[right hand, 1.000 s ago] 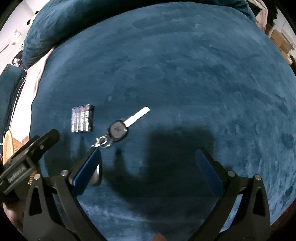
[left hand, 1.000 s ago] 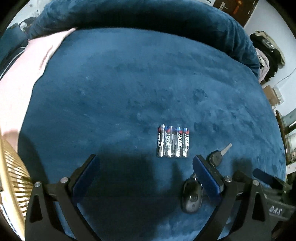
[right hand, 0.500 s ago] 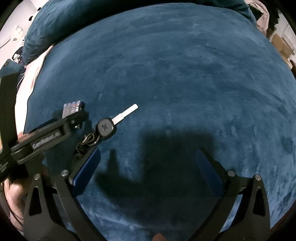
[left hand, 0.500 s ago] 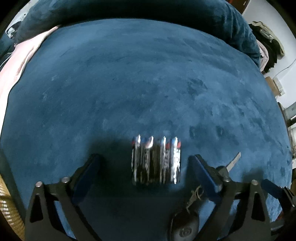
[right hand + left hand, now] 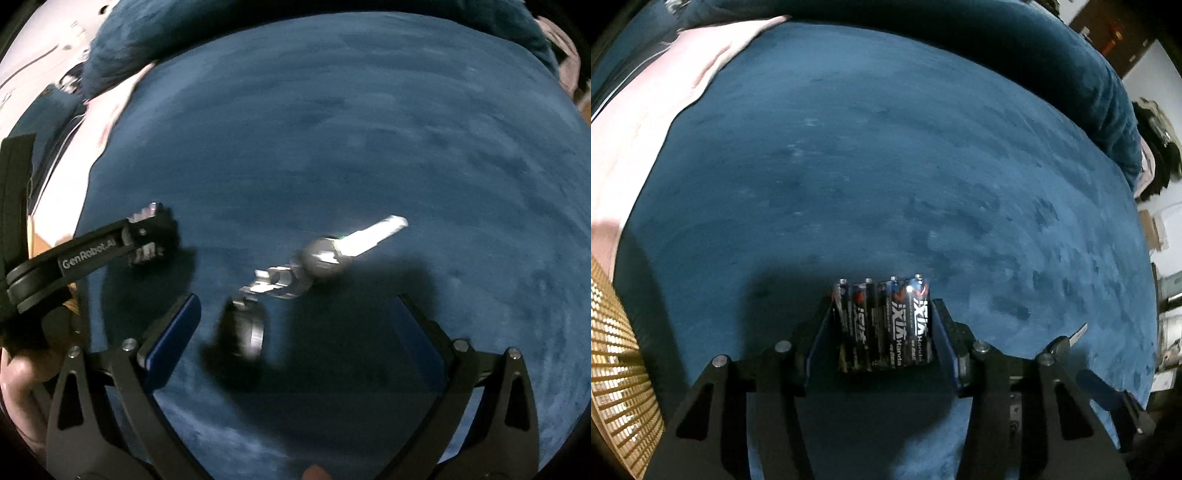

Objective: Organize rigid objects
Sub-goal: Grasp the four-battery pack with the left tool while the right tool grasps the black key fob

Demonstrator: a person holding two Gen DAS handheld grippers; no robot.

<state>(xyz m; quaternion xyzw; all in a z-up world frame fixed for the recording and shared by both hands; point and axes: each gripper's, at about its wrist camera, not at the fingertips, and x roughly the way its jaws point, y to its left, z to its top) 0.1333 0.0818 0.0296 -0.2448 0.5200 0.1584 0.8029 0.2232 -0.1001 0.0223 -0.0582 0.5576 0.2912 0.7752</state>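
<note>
left gripper: closing on the batteries, pads pressing both sides of the four-pack, which is sitting right between them on the blanket

right gripper: hanging wide open with nothing in it, hovering over the keys

batteries: the pack is showing up again in the right view, off to the left of the keys, pinched in the other tool's tips

keys: lying loose on the blanket, blade pointing away to the right, ring and dark fob trailing back toward the open jaws; a bit blurry, so I can't make out the ring clearly

basket: gold mesh thing poking in far left of the batteries, I'm guessing that's where stuff is going

step, imo: getting a firm hold on the pack before lifting

doing it well: squeezing evenly across the flat sides so the shrink-wrapped cells aren't fanning out or rolling, and lifting straight up off the plush so nothing is dragging

risk: the glossy wrap is looking slippery, and a lopsided pinch could be letting the pack twist out
</note>
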